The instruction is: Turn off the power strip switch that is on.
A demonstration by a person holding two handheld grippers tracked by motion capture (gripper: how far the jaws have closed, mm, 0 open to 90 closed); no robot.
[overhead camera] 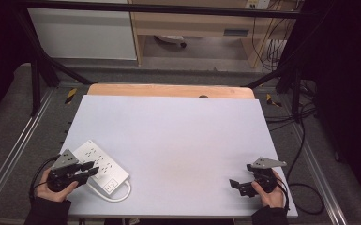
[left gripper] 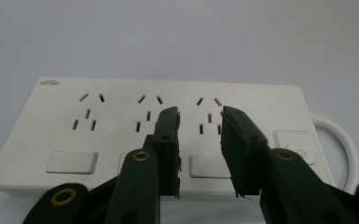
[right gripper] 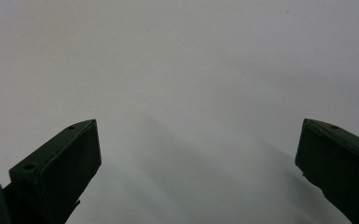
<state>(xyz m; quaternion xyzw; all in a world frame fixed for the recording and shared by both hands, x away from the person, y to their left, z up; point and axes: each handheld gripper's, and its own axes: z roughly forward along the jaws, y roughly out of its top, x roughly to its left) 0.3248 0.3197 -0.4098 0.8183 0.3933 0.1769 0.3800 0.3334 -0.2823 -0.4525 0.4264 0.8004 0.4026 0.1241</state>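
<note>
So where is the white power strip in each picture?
High view: the power strip lies near the table's front left corner, under the left gripper.
Left gripper view: it spans the middle, behind the black jaws.
Right gripper view: bare white table, no strip.
Shared landmark: the strip's looping white cord.

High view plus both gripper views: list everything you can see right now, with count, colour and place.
power strip: one, white, three socket groups and rocker switches, near-left part of the table, lying flat
power strip cable: one, white, loops from the strip's near end
table: one, white top, wooden edge at the far side
frame bars: black, around and above the table
cabinet: one, white, far left on the floor
wooden desk: one, beyond the table
left gripper: one, black, jaws part open above the strip, nothing between them
right gripper: one, black, near-right corner, jaws wide open over bare table
hands: two, at the near edge
</note>
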